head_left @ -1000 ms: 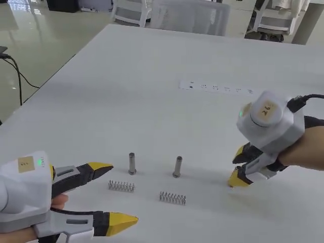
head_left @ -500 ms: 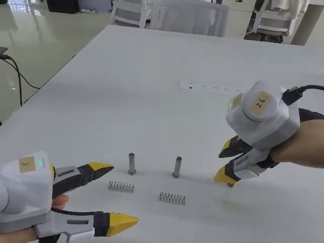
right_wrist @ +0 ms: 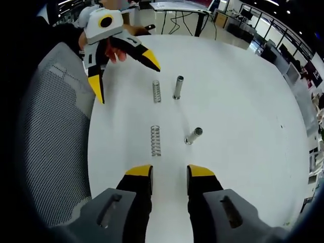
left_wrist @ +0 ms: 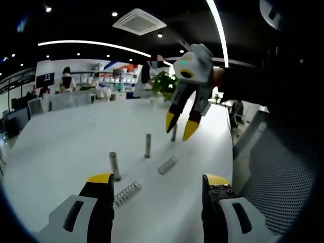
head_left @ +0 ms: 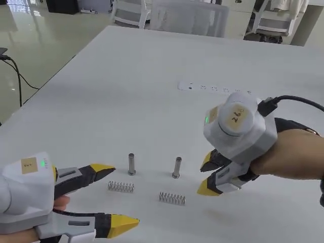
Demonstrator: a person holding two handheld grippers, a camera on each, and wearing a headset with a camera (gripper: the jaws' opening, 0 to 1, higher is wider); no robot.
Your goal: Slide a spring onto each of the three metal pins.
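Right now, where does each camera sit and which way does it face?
Head view: on the headset, facing down at the table; left gripper, right gripper, a forearm show.
Left gripper view: on that gripper, facing the right one; own jaws below.
Right gripper view: faces the left one; own jaws below.
Shared: two springs, two pins.

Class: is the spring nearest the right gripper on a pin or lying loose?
Lying loose: the spring lies flat on the white table, beside the upright pin, whose shaft is bare.
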